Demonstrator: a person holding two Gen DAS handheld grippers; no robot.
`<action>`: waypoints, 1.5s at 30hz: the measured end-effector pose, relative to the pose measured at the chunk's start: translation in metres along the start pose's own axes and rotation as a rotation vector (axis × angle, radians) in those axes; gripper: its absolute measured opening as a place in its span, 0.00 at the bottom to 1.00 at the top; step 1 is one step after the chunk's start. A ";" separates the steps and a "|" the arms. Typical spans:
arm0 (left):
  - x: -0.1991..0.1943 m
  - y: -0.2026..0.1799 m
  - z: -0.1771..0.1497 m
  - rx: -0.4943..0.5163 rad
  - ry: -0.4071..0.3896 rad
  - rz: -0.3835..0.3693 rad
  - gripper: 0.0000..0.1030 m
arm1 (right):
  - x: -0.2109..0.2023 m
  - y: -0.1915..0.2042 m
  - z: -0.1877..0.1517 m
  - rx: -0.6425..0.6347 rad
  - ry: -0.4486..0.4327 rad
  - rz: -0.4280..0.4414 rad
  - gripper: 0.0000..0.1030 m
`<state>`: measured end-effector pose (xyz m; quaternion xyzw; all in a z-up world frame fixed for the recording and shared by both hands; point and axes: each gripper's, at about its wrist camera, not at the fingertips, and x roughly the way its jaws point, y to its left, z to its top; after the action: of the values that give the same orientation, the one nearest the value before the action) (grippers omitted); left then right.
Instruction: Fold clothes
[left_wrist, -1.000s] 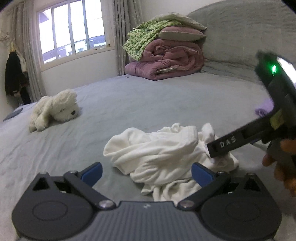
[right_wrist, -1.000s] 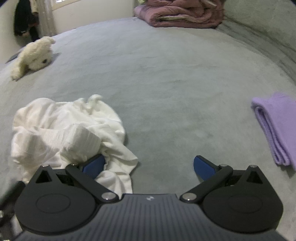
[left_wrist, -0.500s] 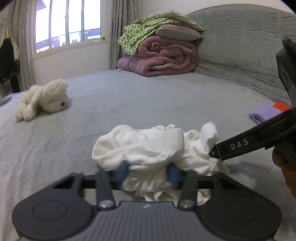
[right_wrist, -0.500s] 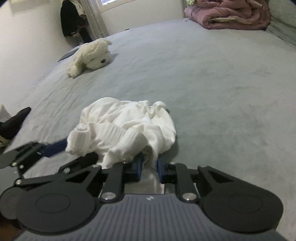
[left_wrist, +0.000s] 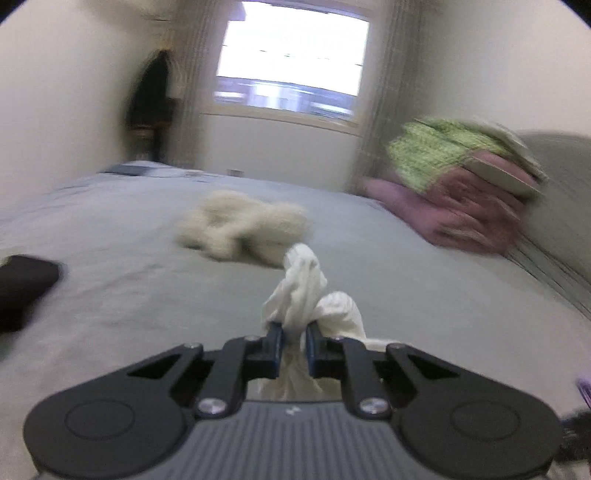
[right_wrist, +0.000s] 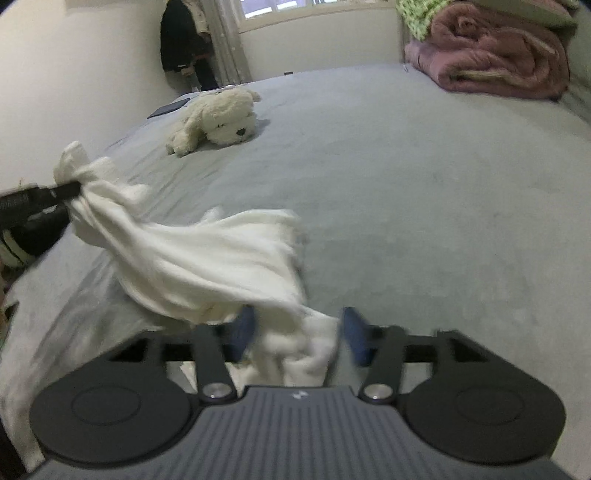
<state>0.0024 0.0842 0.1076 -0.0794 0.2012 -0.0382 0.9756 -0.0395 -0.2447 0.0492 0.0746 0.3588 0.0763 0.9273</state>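
A white garment (right_wrist: 207, 258) hangs stretched above the grey bed (right_wrist: 424, 192), between the two grippers. My left gripper (left_wrist: 294, 341) is shut on a bunched end of the garment (left_wrist: 301, 288), which sticks up past its blue pads. It also shows at the left of the right wrist view (right_wrist: 66, 190), pinching that end. My right gripper (right_wrist: 299, 332) has its blue pads parted, with a fold of the garment lying loose between them. The view is motion blurred.
A cream plush dog (right_wrist: 218, 120) lies on the bed ahead. A pile of pink and green quilts (right_wrist: 491, 55) sits at the far right by the grey headboard (left_wrist: 554, 206). A dark coat (right_wrist: 184, 40) hangs by the window (left_wrist: 291, 62).
Both grippers closed on the crumpled garment and lifted it off the bed, pulling it apart. The left swung up and left. The right gripper's pads have since parted.
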 end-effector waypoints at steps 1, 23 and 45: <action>-0.002 0.012 0.005 -0.036 -0.014 0.028 0.12 | 0.000 0.000 -0.001 -0.002 0.002 0.003 0.65; 0.075 0.010 -0.043 -0.032 0.410 0.052 0.34 | 0.017 0.019 -0.013 -0.199 0.031 -0.084 0.13; -0.014 0.068 0.037 -0.380 -0.098 -0.135 0.09 | -0.038 -0.038 0.039 -0.155 -0.356 -0.457 0.10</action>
<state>0.0077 0.1580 0.1349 -0.2769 0.1513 -0.0612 0.9469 -0.0369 -0.2920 0.0953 -0.0670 0.1911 -0.1217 0.9717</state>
